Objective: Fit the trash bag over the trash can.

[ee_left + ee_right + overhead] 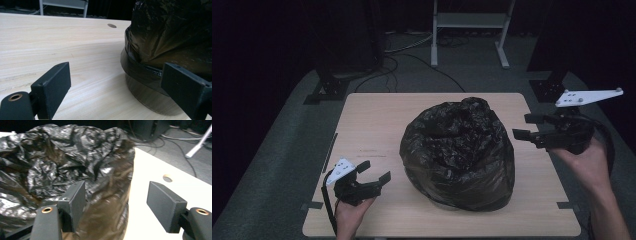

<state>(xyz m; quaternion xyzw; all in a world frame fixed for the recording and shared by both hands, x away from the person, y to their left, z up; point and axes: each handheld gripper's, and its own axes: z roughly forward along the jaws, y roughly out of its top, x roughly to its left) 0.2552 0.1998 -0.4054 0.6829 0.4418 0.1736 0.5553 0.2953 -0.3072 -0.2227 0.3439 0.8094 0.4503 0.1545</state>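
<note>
One pale wood-grain surface carries everything in view; it stands on grey carpet, with a white metal frame and loose cables on the floor beyond its far edge. Two small round holes mark the board, one seen in the left gripper view, one in the right gripper view.

A black plastic bin bag sits right of the surface's centre, bulging and heavily crinkled, apparently drawn over a round container (a smooth curved wall shows through the film low in the left gripper view).

The right gripper is held above the surface's right edge, just beside the bag's upper right side. Its jaws stand wide apart and hold nothing; in the right gripper view one jaw overlaps the bag, though contact cannot be confirmed.

The left gripper is held low at the near left, close to the bag's lower left flank. Its jaws are likewise spread wide and empty, with bare wood between them.
</note>
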